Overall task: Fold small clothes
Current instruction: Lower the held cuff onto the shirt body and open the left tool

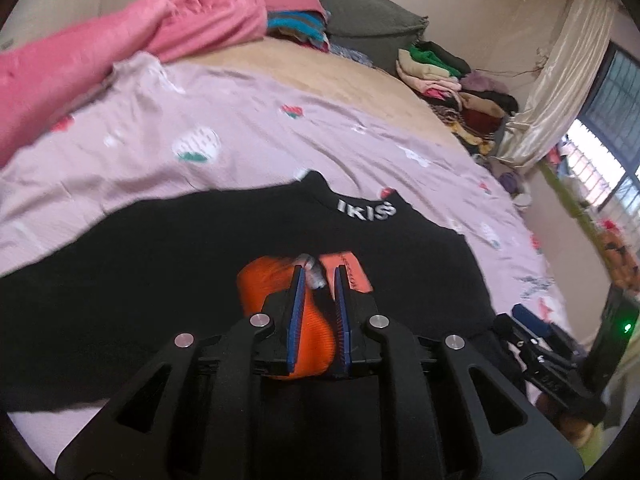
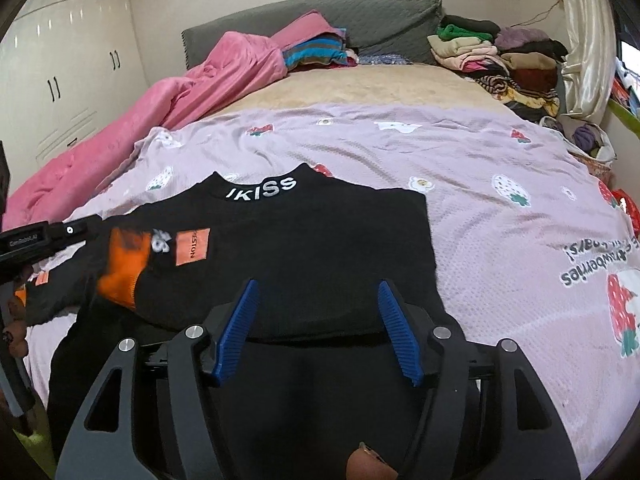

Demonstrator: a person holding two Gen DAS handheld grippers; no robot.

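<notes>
A black sweater [image 2: 320,248] with "IKISS" on its collar lies flat on the lilac strawberry sheet [image 2: 480,152], collar pointing away. Its left sleeve ends in an orange cuff [image 1: 260,284], folded in over the chest beside an orange patch [image 2: 193,246]. My left gripper [image 1: 318,270] is shut on that orange cuff, with the fabric pinched between the blue pads [image 1: 296,312]. In the right wrist view the left gripper [image 2: 94,226] reaches in from the left edge. My right gripper [image 2: 316,286] is open above the sweater's near hem, nothing between its fingers.
A pink blanket [image 2: 200,92] is heaped along the bed's left side. Folded clothes [image 2: 500,56] are piled at the far right by the grey headboard [image 2: 320,20] and a curtain [image 2: 584,40]. A white wardrobe [image 2: 68,60] stands at left.
</notes>
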